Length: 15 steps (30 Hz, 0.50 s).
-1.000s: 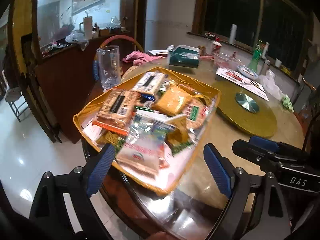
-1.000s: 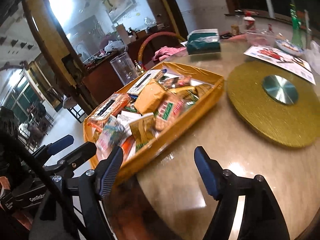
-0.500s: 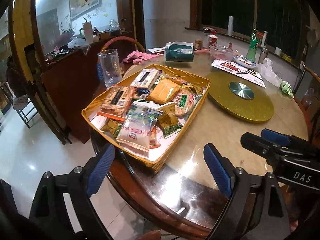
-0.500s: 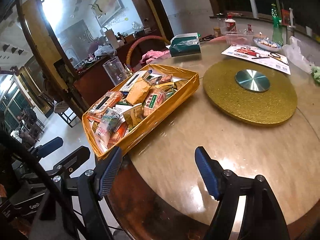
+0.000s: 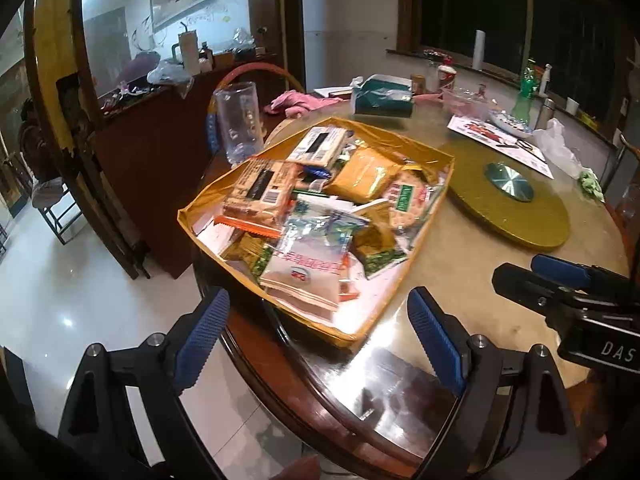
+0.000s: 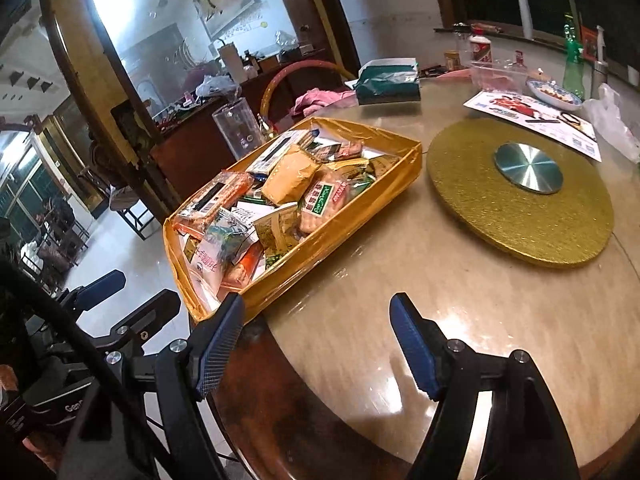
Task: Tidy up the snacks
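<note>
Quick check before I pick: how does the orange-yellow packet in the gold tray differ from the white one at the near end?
The orange-yellow packet is plain and opaque; the white packet carries red print and a green-blue top. The orange-yellow packet sits toward the far half of the gold tray; the white packet lies nearest the grippers. Both rest on top of the pile, uncovered.

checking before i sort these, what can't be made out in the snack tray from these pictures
- Bottom packets in the gold tray: both views, buried under upper snacks such as the white packet.
- Tray's near corner: right wrist view, behind the right gripper finger.
- Packet print: both views, too small and blurred.
</note>
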Tool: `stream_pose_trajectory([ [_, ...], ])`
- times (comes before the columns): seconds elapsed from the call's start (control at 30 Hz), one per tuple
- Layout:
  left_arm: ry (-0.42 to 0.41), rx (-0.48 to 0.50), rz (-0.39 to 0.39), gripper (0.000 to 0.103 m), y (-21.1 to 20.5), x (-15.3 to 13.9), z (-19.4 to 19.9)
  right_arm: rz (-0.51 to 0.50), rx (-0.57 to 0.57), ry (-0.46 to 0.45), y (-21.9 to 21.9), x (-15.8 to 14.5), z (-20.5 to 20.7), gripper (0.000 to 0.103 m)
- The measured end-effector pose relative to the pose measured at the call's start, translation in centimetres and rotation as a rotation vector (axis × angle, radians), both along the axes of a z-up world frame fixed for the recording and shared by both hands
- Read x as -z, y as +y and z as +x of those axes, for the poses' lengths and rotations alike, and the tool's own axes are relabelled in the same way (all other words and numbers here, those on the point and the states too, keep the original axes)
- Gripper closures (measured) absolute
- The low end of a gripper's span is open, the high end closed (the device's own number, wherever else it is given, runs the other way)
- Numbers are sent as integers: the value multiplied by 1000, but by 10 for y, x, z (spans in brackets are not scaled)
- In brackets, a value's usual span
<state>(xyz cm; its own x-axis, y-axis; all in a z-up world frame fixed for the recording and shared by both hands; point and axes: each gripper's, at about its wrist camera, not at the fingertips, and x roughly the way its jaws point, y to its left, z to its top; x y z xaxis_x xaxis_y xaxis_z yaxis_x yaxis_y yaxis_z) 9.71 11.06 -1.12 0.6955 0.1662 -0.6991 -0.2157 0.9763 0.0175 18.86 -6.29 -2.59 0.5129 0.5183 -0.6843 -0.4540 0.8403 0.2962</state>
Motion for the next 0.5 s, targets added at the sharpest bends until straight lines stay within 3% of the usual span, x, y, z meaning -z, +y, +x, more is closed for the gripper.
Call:
stream_pose_trajectory([
  [0.5, 24, -15, 5, 12, 25, 4, 13, -13, -38, -1, 28, -3, 15, 28],
])
